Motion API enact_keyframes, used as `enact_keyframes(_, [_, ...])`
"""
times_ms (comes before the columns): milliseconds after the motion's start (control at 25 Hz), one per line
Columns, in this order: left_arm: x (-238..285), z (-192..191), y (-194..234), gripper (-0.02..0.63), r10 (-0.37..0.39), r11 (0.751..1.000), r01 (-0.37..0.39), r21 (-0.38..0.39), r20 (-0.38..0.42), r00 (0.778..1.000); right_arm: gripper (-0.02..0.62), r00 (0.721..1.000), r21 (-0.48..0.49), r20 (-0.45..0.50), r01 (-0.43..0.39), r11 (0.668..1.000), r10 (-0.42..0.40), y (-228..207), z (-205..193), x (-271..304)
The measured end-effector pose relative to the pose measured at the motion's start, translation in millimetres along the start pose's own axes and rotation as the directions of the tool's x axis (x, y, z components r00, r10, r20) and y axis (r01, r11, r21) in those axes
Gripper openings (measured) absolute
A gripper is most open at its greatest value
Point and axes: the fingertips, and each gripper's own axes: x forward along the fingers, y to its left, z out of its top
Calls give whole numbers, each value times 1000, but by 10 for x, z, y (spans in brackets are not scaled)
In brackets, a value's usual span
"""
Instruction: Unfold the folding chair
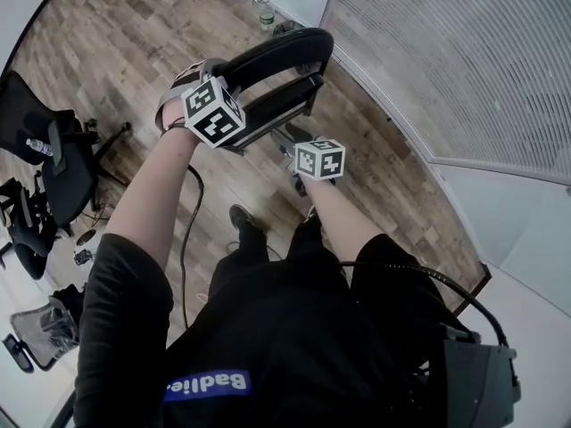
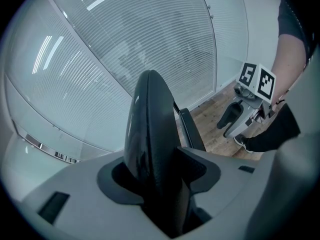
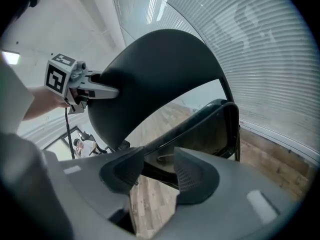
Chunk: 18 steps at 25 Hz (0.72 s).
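Between the jaws of the left tool [image 2: 159,170] sits the curved edge of the backrest [image 2: 150,129] of the folding chair [image 1: 281,103], pinched from both sides. Off to that tool's right, the right tool [image 3: 154,173] has its jaws apart with nothing between them. The chair's seat [image 3: 212,126] lies just beyond its tips, tilted up near the backrest, above the wooden floor [image 3: 150,204].

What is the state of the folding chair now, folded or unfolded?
Mostly folded: in the head view the seat lies nearly parallel to the backrest, with only a narrow gap between them.
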Motion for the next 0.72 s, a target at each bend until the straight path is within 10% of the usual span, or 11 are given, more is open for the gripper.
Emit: enact_keyframes(720, [-29,27,-79,195,0,1000,0,3,3,1000,176,998,270,57,26,963,-42,-440,86,590])
